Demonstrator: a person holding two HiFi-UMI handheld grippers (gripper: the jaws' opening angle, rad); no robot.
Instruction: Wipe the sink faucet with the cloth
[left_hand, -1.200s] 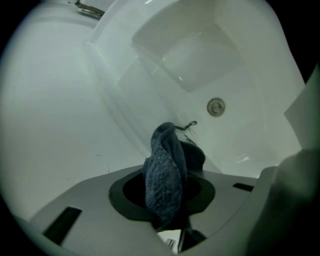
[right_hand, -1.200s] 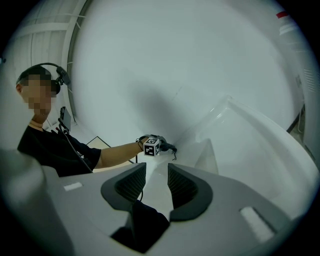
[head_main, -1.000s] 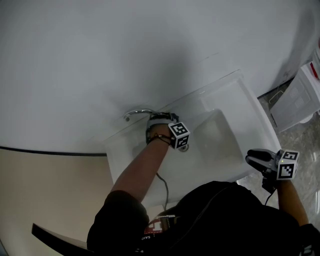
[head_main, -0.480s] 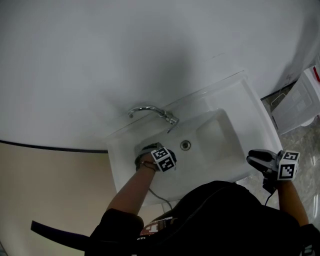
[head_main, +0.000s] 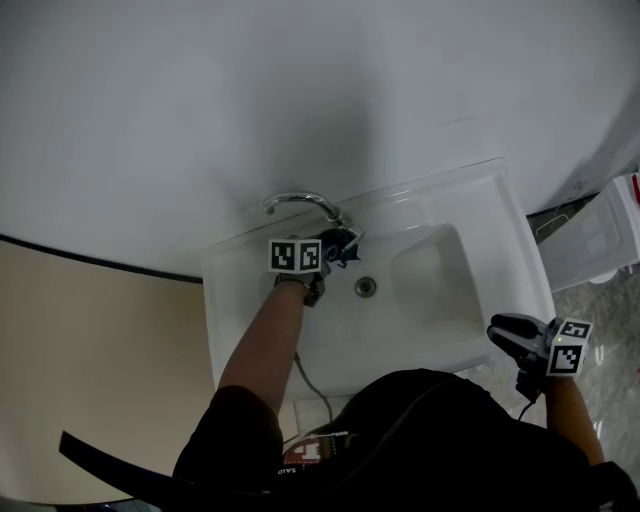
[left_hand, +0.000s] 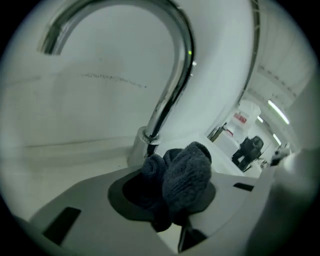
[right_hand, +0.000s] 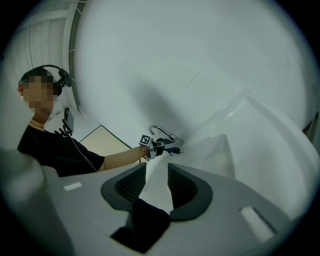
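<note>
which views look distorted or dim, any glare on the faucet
Head view: dim, soft shadow on the wall above the faucet. Left gripper view: fisheye bending, glare streak along the faucet's neck. Right gripper view: dark corners, sink rim curved.

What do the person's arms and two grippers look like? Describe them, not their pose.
Both the left gripper and right gripper have pale grey bodies with black pads, and each carries a cube of black-and-white square markers. A thin cable trails below the left forearm. The person wears a black short-sleeved top; the forearms are bare.
</note>
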